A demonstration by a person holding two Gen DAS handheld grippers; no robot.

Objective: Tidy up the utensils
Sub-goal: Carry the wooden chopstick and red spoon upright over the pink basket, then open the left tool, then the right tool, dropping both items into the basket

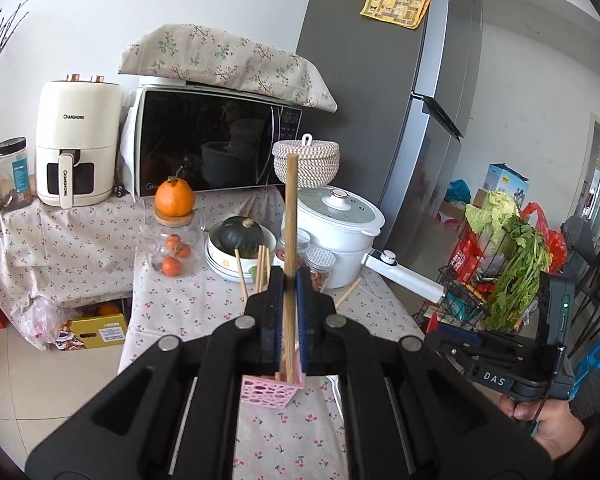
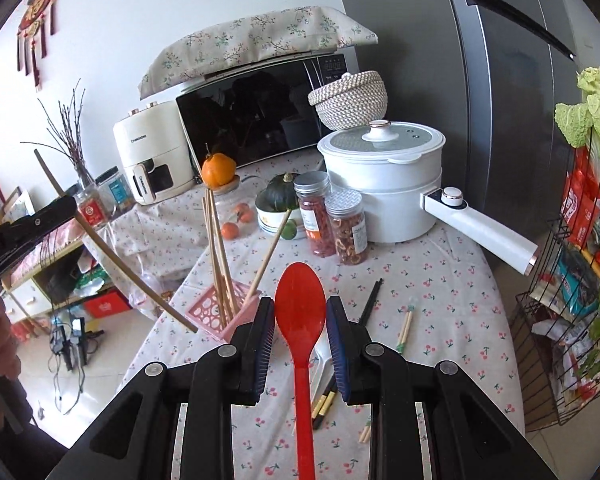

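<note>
Wooden chopstick [image 1: 290, 240] pinched in left tongs [image 1: 290, 280] — upright

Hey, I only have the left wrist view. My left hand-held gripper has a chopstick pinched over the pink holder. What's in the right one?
Observer: A red spoon sits between the fingers of the right hand-held gripper. I cannot tell whether they are clamping it.
Operator: Okay. What's loose on the table near that spoon?
Observer: A black chopstick pair and a pale pair with green tips lie on the cherry-print cloth, to the right of the pink holder.
</note>
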